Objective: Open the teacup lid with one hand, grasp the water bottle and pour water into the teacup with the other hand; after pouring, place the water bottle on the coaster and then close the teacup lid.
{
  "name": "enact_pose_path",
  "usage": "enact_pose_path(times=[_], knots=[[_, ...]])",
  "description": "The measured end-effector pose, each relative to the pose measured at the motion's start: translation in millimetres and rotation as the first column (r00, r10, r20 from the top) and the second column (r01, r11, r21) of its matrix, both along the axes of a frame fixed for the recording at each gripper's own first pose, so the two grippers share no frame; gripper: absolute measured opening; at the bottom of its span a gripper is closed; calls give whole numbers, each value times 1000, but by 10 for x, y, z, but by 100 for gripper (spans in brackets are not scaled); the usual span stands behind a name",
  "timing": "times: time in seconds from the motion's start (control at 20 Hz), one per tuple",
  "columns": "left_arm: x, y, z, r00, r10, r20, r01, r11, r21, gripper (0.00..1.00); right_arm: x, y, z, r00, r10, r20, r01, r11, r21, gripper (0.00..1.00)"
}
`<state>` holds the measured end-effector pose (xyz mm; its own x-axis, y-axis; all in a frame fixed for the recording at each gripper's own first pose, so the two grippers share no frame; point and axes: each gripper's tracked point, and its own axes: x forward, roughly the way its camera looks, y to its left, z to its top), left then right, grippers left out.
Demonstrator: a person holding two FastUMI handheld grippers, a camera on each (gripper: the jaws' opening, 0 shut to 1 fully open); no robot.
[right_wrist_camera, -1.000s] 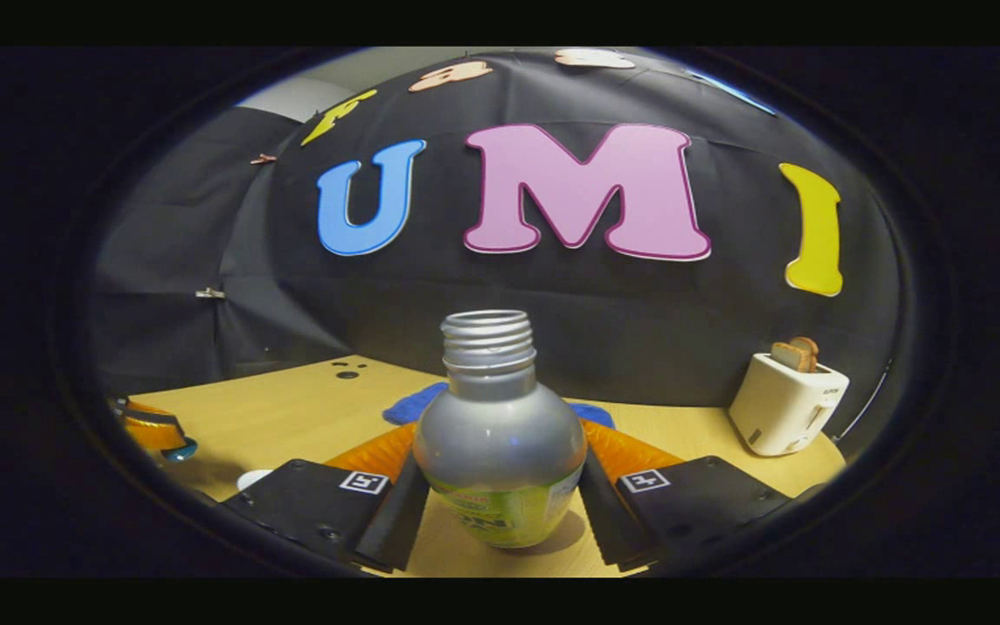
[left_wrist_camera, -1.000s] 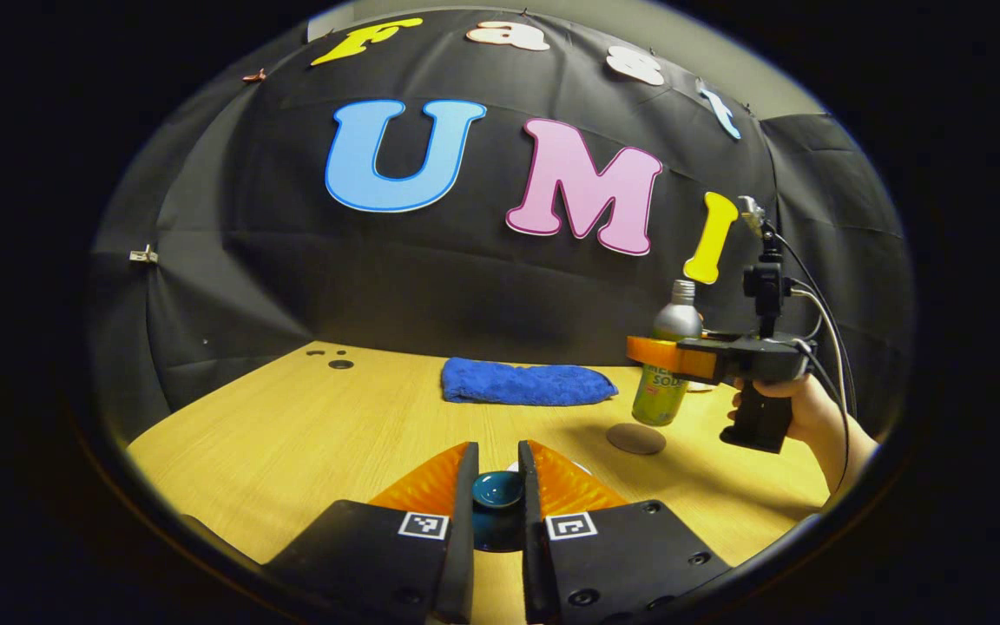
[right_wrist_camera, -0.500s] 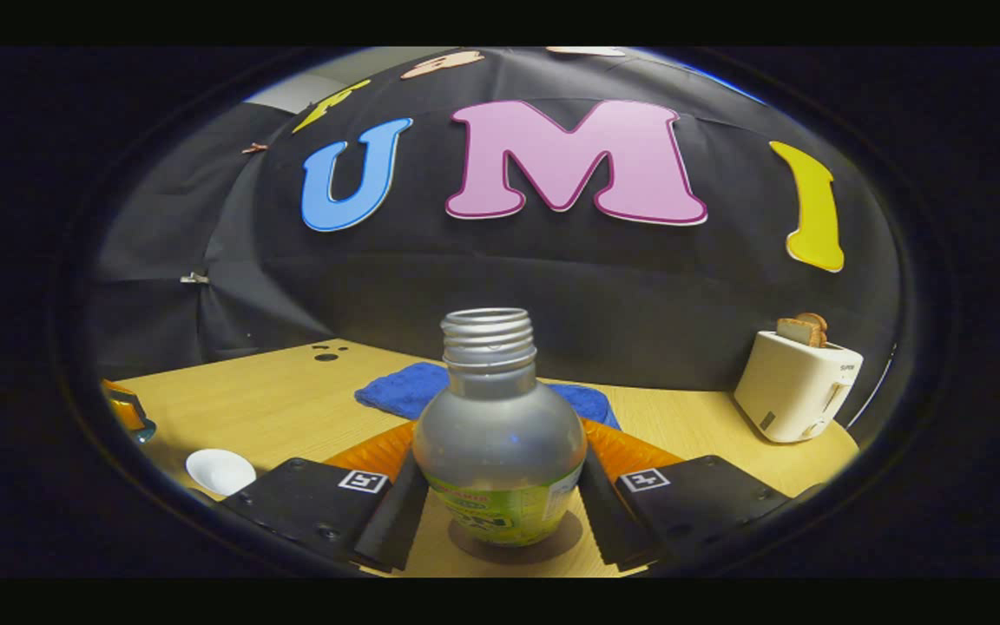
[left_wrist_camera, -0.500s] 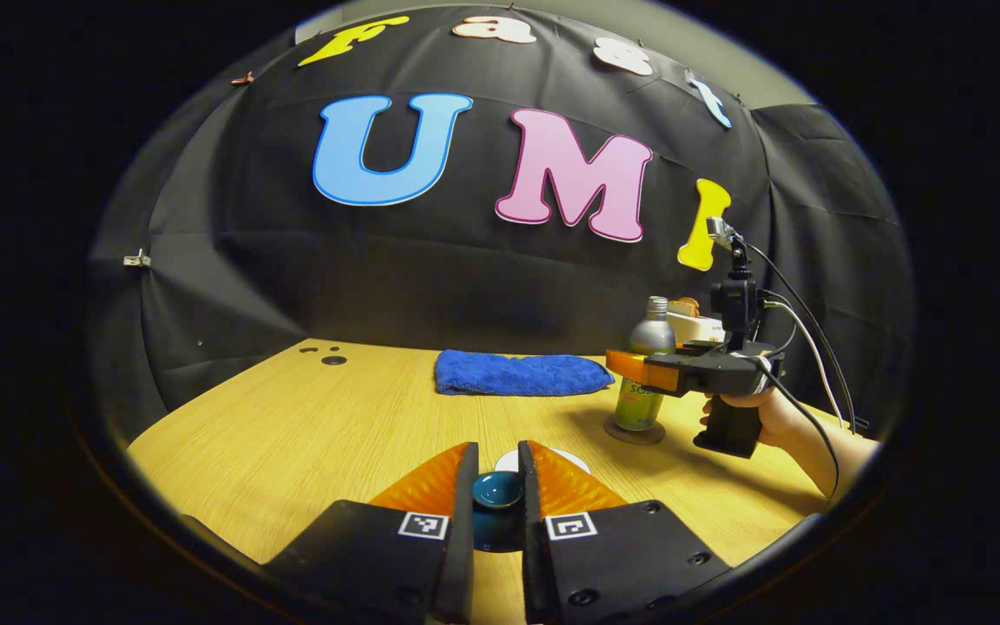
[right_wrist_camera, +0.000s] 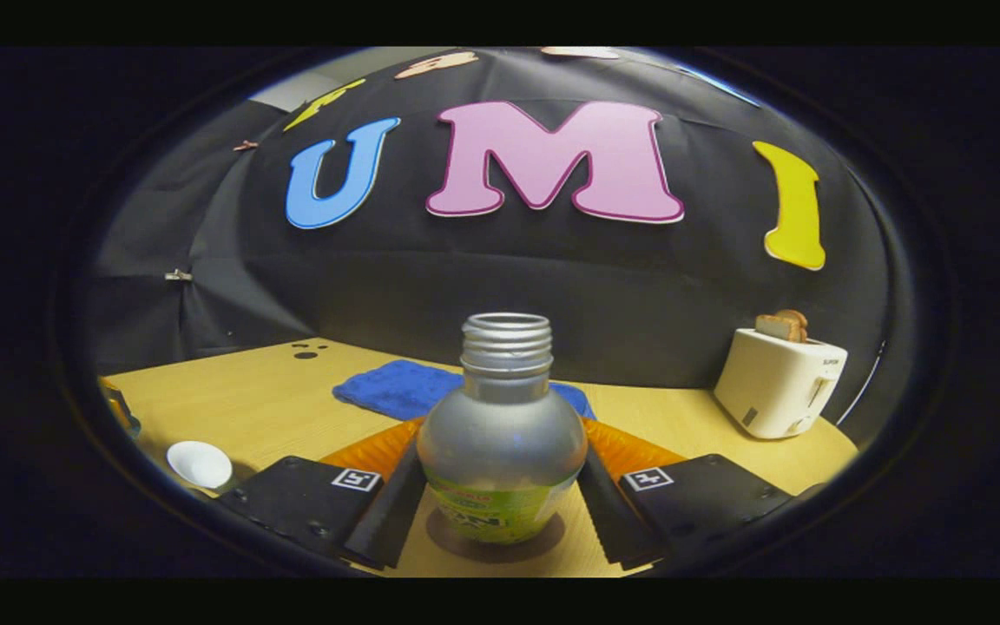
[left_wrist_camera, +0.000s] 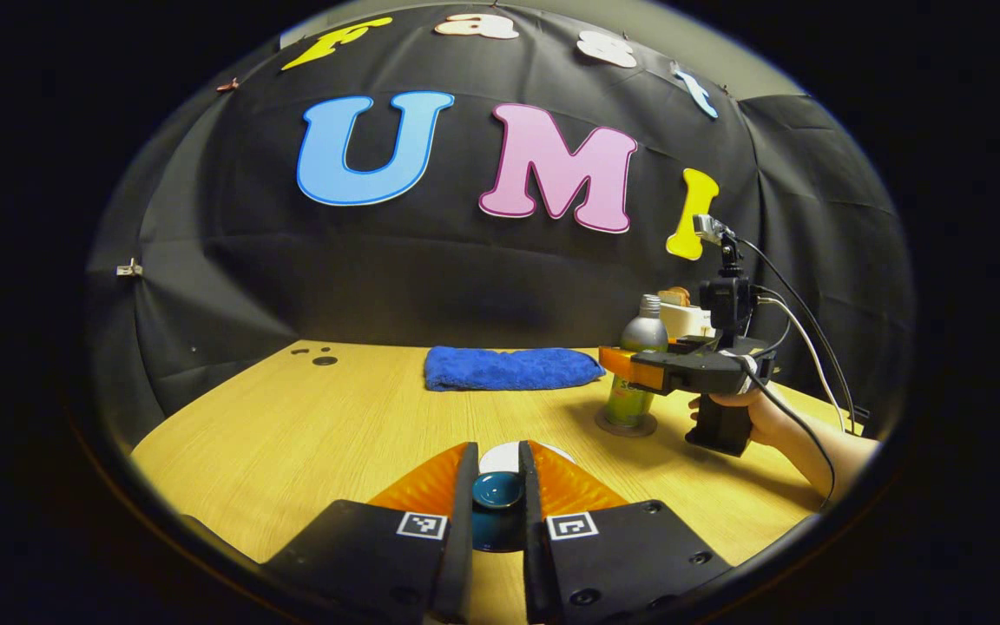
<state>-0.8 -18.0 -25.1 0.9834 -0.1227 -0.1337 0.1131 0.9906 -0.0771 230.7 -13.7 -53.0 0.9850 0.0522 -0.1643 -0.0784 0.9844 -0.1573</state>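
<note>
In the left gripper view, the left gripper is clamping its two fingers on the knob of one dark teal teacup lid, holding it above one white teacup on the wooden table. Farther right, one water bottle is standing upright on one round brown coaster, with the right gripper around it and a hand holding the handle. One blue towel is lying behind. In the right gripper view, the right gripper is flanking the bottle; whether its jaws are pressing cannot be told. The bottle is showing a silver, uncapped, threaded neck and a green label. One coaster, one teacup and one white toaster are appearing here.
</note>
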Motion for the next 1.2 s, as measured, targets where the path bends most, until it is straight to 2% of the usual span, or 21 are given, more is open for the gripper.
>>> enact_pose_path(times=[0.15,0.3,0.4,0.45,0.5,0.7,0.8,0.85,1.05,1.2], knots=[[-31,-33,38,1000,-4,11,4,1000,8,28,-35,40,-22,1000,15,-17,-14,999,35,88],[-28,-50,84,1000,-4,21,4,1000,9,28,-88,42,-17,1000,10,-16,-9,998,57,100],[-22,-49,93,1000,0,23,0,1000,10,28,-148,-39,18,1000,-28,0,28,1000,12,100],[-23,-54,101,1000,1,24,-1,1000,5,24,-194,-63,52,999,-39,15,39,999,-17,99],[-29,-51,120,1000,4,30,-3,1000,-3,28,-239,-32,83,999,-36,29,37,999,-34,99],[-15,-172,162,999,-8,41,9,999,-31,28,-464,104,52,1000,-1,12,3,995,-105,98],[-3,-220,178,999,-15,43,17,999,-30,28,-586,47,33,1000,-27,9,28,990,-135,98],[12,-236,203,999,-17,49,19,999,-32,28,-634,15,43,999,-43,10,44,990,-131,98],[34,-316,299,997,-26,70,28,999,-28,28,-759,-108,-81,994,-95,-52,95,995,-2,98],[95,-323,344,996,-22,86,24,999,-26,28,-888,-166,-110,992,-99,-73,103,993,53,98]])
